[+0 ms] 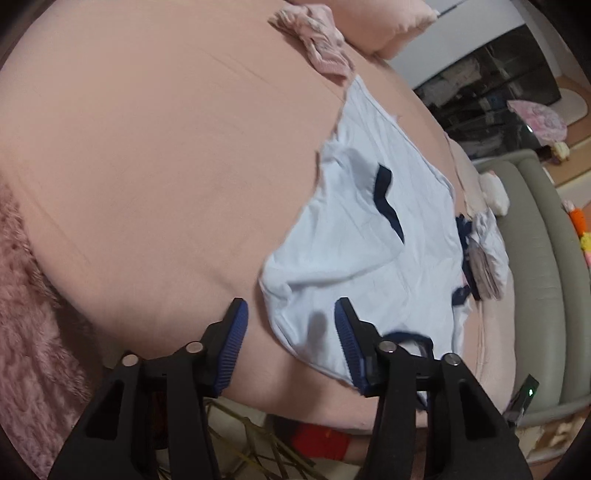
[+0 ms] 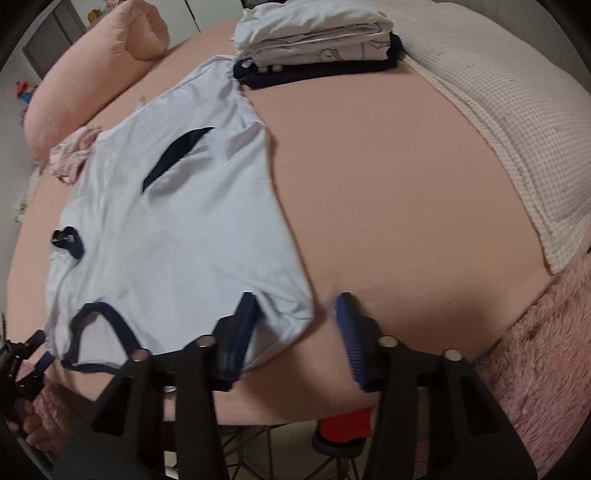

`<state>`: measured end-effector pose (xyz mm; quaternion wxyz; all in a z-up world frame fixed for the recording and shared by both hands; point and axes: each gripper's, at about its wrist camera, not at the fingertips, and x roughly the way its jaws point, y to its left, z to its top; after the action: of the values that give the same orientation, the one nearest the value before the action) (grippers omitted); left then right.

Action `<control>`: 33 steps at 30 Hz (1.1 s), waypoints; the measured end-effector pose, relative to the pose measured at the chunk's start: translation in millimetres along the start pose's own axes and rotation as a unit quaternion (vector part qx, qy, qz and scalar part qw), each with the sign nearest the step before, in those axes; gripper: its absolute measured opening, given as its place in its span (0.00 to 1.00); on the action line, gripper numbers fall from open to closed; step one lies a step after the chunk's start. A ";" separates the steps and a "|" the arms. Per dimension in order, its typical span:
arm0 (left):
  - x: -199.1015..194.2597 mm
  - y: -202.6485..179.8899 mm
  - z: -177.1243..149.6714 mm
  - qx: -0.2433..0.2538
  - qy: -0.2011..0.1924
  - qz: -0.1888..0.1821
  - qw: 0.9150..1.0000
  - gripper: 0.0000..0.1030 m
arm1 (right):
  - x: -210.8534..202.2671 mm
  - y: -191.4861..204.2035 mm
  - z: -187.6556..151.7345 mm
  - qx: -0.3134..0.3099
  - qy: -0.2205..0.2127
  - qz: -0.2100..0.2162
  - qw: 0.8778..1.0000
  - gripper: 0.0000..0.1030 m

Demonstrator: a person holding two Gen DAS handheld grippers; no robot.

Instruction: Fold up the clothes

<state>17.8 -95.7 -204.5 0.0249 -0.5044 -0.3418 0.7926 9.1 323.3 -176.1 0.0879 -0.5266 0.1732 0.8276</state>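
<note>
Pale blue cotton T-shirt with navy trim (image 2: 177, 236) lies spread on the pink bedsheet (image 1: 147, 184), shoulders nearest both tools. Left gripper (image 1: 291, 325) and right gripper (image 2: 297, 317) each straddle a shoulder corner, jaws parted, pads not yet pressing cloth. Step in hand: seizing the shoulders; next, pinch both corners. No containers visible; folded clothes stack (image 2: 314, 33) sits beyond the right gripper.
</note>
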 end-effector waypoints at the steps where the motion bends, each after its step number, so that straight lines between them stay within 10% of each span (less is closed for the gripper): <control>1: 3.0 0.6 2.7 -0.002 0.002 -0.001 1.000 0.39 | 0.3 -0.1 -0.2 0.001 -0.001 0.001 1.000 0.40; 18: 24.9 -19.2 -1.1 0.038 -0.008 0.010 0.999 0.22 | 8.4 23.3 7.1 -0.050 -0.027 -0.024 0.998 0.50; 22: 30.2 -16.6 3.3 0.040 0.003 0.001 0.999 0.22 | 6.5 24.8 6.1 -0.054 -0.023 0.013 0.998 0.17; 25: 30.1 -21.1 6.0 0.059 -0.001 0.017 0.998 0.07 | 10.2 31.2 4.5 -0.076 -0.021 0.005 0.997 0.14; 33: -15.6 -33.2 3.0 0.086 -0.013 0.014 0.996 0.06 | -39.2 25.2 -2.8 -0.062 -0.056 0.025 0.996 0.06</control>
<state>12.9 -77.8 -172.6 0.0521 -0.4947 -0.2656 0.8259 20.0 300.3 -136.9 0.0438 -0.4796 0.1298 0.8667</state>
